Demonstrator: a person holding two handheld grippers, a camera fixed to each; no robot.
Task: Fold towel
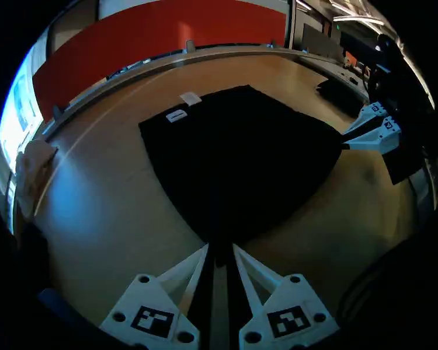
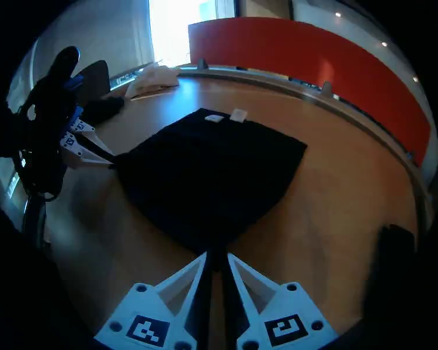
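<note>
A black towel (image 1: 242, 151) lies spread on the wooden table (image 1: 102, 198), with two white tags (image 1: 177, 115) at its far corner. My left gripper (image 1: 221, 249) is shut on the towel's near corner in the left gripper view. My right gripper (image 1: 343, 140) pinches another corner at the right. In the right gripper view the towel (image 2: 213, 169) runs from my right gripper (image 2: 217, 255), shut on its near corner, to my left gripper (image 2: 113, 158) at the left, held by a gloved hand (image 2: 47, 128). The edge between the two held corners is pulled straight.
A red partition (image 1: 160, 41) stands behind the table's far curved edge. A beige cloth (image 2: 152, 79) lies near that edge by the window. A dark object (image 2: 394, 245) sits on the table (image 2: 347, 175) at the right, and another dark item (image 1: 336, 90) lies at the far right.
</note>
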